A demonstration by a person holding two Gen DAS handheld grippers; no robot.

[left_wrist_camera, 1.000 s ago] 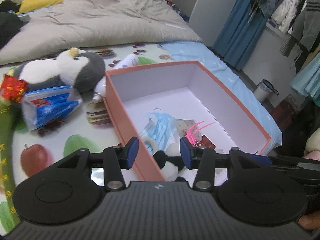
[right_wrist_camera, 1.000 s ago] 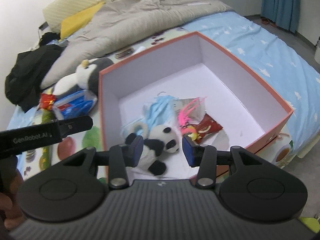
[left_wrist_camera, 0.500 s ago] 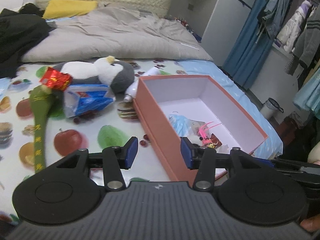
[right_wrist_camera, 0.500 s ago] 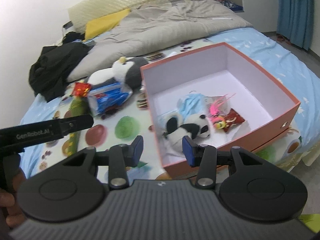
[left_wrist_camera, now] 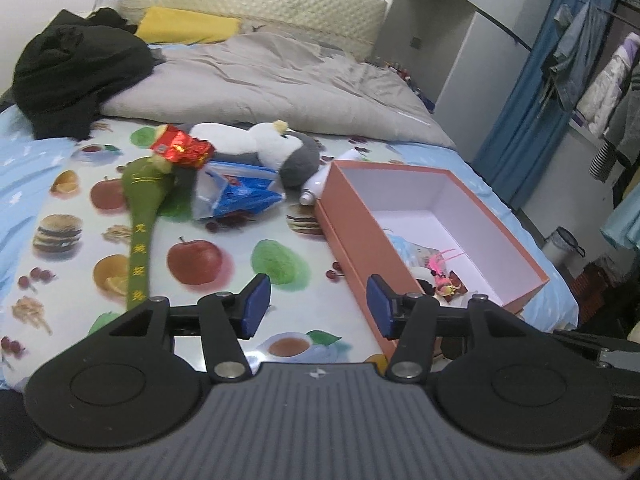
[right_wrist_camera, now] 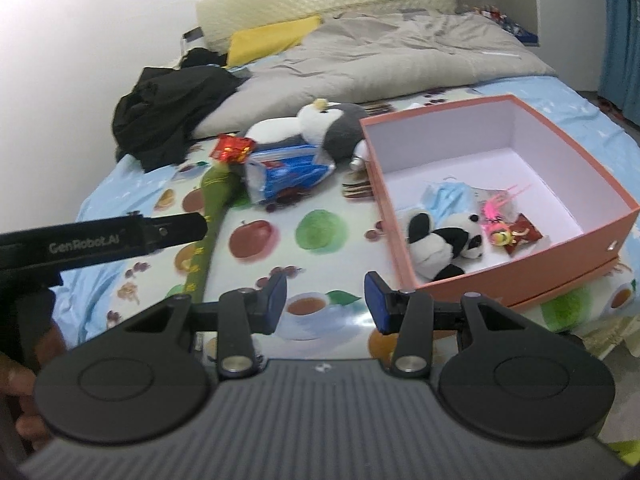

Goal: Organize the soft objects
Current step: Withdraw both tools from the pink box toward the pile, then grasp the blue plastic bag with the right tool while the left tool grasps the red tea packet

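Penguin plush [left_wrist_camera: 276,150] lies mid-bed beside the orange box [left_wrist_camera: 360,236], ahead-left of the empty left hand-held gripper [left_wrist_camera: 316,307] whose jaws are opening, body running crosswise, while the right hand-held gripper [right_wrist_camera: 325,300], open and empty, hovers farther off.

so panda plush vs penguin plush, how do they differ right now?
The panda plush lies inside the orange box; the penguin plush lies on the fruit-print sheet outside it. The panda is black and white and looks smaller; the penguin is grey and white, with a yellow tuft. Both are soft toys lying on their sides, neither held.
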